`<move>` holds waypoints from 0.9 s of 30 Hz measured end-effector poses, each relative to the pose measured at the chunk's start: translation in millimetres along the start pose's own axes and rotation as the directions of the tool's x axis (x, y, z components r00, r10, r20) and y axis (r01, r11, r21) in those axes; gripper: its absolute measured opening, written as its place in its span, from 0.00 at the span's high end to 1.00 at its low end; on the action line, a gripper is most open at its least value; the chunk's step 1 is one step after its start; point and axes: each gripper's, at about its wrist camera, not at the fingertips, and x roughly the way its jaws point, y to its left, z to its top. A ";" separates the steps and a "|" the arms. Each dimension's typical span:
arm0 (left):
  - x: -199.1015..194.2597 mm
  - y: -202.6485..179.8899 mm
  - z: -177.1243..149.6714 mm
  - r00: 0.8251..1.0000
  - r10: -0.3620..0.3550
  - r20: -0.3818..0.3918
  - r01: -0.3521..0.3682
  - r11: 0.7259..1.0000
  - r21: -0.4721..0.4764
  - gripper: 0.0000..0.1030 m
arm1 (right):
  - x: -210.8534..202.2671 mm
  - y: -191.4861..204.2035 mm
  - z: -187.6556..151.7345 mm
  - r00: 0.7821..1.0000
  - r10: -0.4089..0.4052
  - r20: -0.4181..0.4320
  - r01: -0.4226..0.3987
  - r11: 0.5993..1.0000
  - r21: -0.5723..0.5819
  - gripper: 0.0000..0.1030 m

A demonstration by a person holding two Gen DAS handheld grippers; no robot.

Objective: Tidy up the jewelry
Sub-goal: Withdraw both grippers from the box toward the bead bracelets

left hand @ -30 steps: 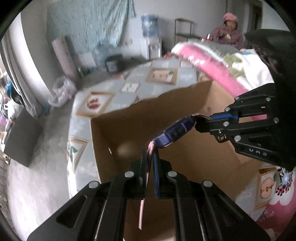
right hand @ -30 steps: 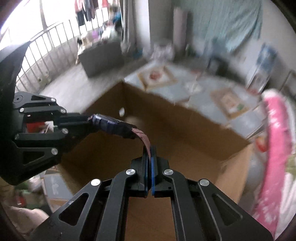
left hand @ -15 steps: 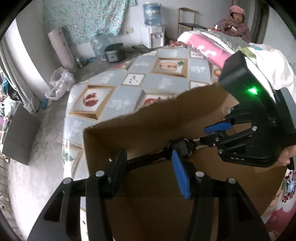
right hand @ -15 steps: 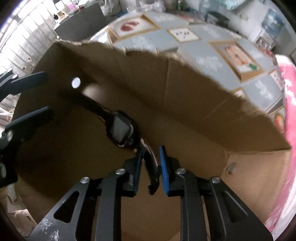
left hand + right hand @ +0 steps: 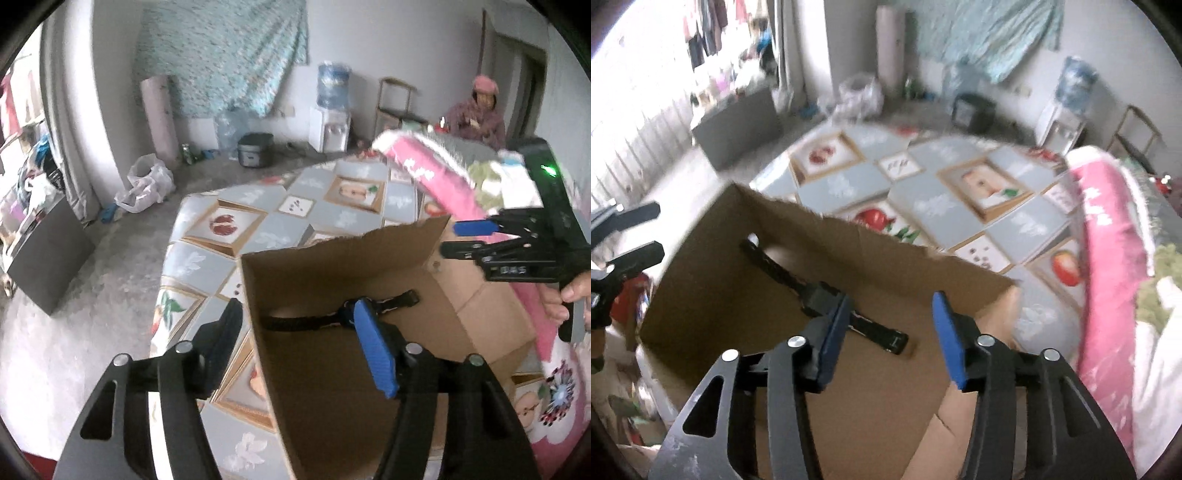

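With the watch (image 5: 334, 317) lying loose inside the cardboard box (image 5: 332, 266), both the left gripper (image 5: 301, 339) and right gripper (image 5: 890, 332) are opening, empty, and should lift straight clear above the box.

1. Watch (image 5: 341, 315): the middle of it is covered by the left gripper's blue pad (image 5: 375, 354) in the left wrist view; face not readable
2. Right wrist view: the watch (image 5: 827, 299) is motion-blurred and partly behind a pad (image 5: 833, 338)
3. Cardboard box (image 5: 332, 266): near wall cut off by the lower edge
4. Seated person (image 5: 478, 114): small, blurred
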 end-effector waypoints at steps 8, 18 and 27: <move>-75.2 18.5 -63.4 0.996 0.006 0.094 0.004 0.994 -0.111 0.20 | -81.6 -3.9 -72.5 0.981 0.079 0.175 -0.103 0.986 0.130 0.38; -40.0 -4.9 -181.9 0.982 0.062 -0.179 -0.084 0.990 -0.114 0.13 | -60.5 96.9 -200.5 0.999 0.037 0.034 -0.039 0.998 0.046 0.21; 0.0 -20.1 -230.0 0.959 0.153 -0.240 -0.171 0.984 -0.054 0.13 | 0.8 149.8 -231.3 0.993 -0.033 -0.111 0.043 0.995 0.088 0.21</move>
